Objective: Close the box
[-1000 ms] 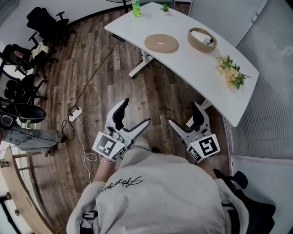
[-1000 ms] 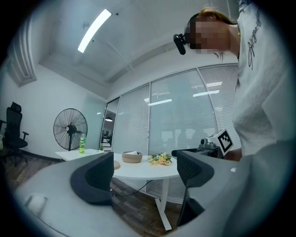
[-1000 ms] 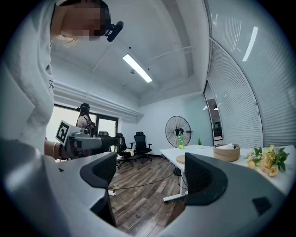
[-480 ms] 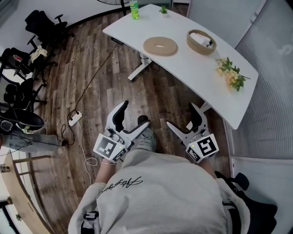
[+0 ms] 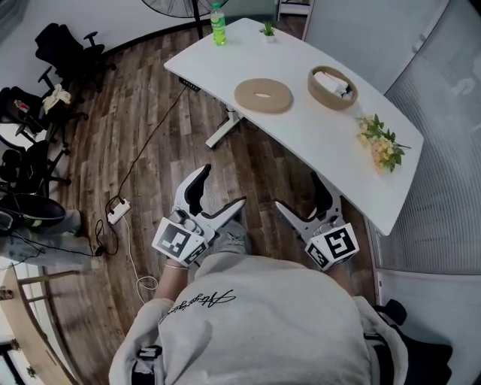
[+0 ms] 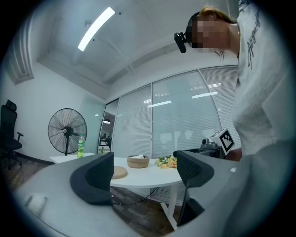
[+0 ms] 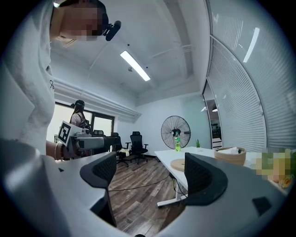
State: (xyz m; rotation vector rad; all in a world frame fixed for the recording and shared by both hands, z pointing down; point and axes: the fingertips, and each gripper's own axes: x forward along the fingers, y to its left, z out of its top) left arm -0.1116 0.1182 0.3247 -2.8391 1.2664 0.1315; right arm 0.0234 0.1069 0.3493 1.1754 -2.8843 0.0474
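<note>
The round wooden box [image 5: 332,86] stands uncovered on the white table [image 5: 301,131], with something white inside it. Its flat round lid [image 5: 263,95] lies to its left on the tabletop. My left gripper [image 5: 222,188] and right gripper [image 5: 298,192] hang over the wooden floor short of the table, both open and empty. In the left gripper view the box [image 6: 138,161] and lid [image 6: 119,172] show far off between the jaws of the left gripper [image 6: 144,173]. In the right gripper view, past the right gripper [image 7: 150,173], the lid [image 7: 178,164] and box [image 7: 230,155] lie ahead to the right.
On the table also lie yellow flowers [image 5: 382,139], a green bottle [image 5: 218,13] and a small plant [image 5: 268,30]. Office chairs [image 5: 45,83] stand at the left, and a power strip [image 5: 115,211] with cables lies on the floor. A fan [image 7: 175,132] stands behind; blinds line the right.
The table has drawn a little nearer in the head view as the person steps forward; a shoe shows between the grippers. Both grippers stay open and empty.
</note>
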